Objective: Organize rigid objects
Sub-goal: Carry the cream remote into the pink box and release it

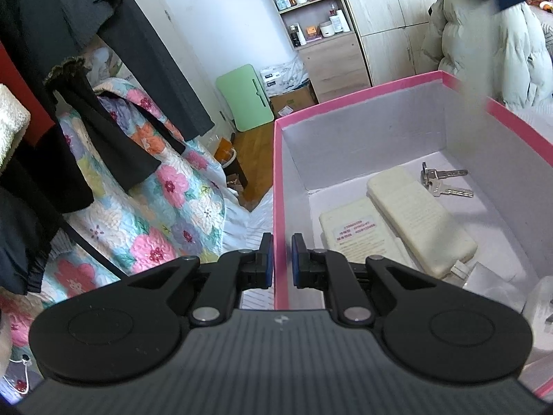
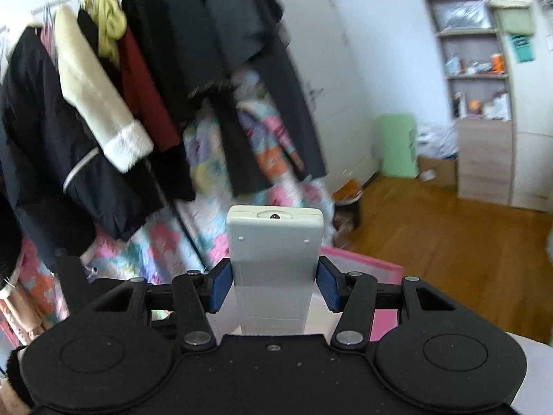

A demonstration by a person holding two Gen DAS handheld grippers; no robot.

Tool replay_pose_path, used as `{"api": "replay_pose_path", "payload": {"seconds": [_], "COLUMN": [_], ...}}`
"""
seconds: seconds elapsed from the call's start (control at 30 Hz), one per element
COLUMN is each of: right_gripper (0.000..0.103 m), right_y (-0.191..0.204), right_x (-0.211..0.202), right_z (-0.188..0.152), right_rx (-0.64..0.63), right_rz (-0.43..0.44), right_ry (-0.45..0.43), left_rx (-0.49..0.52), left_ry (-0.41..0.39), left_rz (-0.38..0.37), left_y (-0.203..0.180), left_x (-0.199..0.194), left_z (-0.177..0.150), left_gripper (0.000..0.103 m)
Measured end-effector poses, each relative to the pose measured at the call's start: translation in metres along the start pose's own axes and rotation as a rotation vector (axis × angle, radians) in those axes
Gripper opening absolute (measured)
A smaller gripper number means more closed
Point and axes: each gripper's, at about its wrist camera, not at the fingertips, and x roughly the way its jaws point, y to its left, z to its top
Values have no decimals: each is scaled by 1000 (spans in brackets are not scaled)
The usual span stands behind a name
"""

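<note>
A pink-rimmed cardboard box (image 1: pixel 380 90) with a white lining is filling the right half of the left wrist view, serving as the collecting bin for the hard odds and ends. It is sitting on what looks like a striped bed sheet, beside a floral quilt (image 1: pixel 166 207) at centre left.

The left claw (image 1: pixel 282 259) is pinching the box's near pink wall, one blue pad outside and one inside, pressed almost together on the thin card, apparently to steady the box while items are going in.

Inside, two cream-coloured remote controls (image 1: pixel 414 218) are lying back-up and overlapping near the middle of the floor. The lower one is carrying a white sticker with small print that is too blurred to read. A pair of silver keys (image 1: pixel 442 181) on a ring is resting just beside them toward the far wall.

In the right wrist view, the right claw (image 2: pixel 273 287) is gripping a white remote control (image 2: pixel 274 259) by its sides, back panel upward and emitter tip pointing away at frame centre; no lettering is showing. It is being carried in the air, with the pink rim showing below at lower right, likely heading for the box.
</note>
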Motion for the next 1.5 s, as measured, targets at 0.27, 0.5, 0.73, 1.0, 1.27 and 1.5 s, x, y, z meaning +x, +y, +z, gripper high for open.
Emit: {"api": "replay_pose_path", "payload": {"seconds": [0.27, 0.5, 0.73, 1.0, 1.27, 1.5], "right_gripper": [58, 58, 58, 70, 70, 70], "right_y": [24, 30, 34, 24, -33, -79], "right_x": [92, 59, 47, -4, -54, -53], "right_z": [-19, -38, -65, -51, -63, -104], "right_rx": [-48, -156, -226, -179, -23, 112], "right_rz": [84, 85, 34, -22, -211, -337], "right_ry": [146, 206, 302, 137, 73, 196], "left_rx": [-45, -56, -81, -62, -55, -53], "left_ry": [-15, -25, -28, -17, -16, -16], "left_rz": [-21, -31, -56, -46, -41, -39], "left_y": [8, 10, 14, 10, 8, 8], "left_x": [-1, -1, -1, 0, 0, 1], "left_z": [-3, -4, -5, -3, -3, -3], "left_gripper": [8, 8, 8, 9, 9, 9]}}
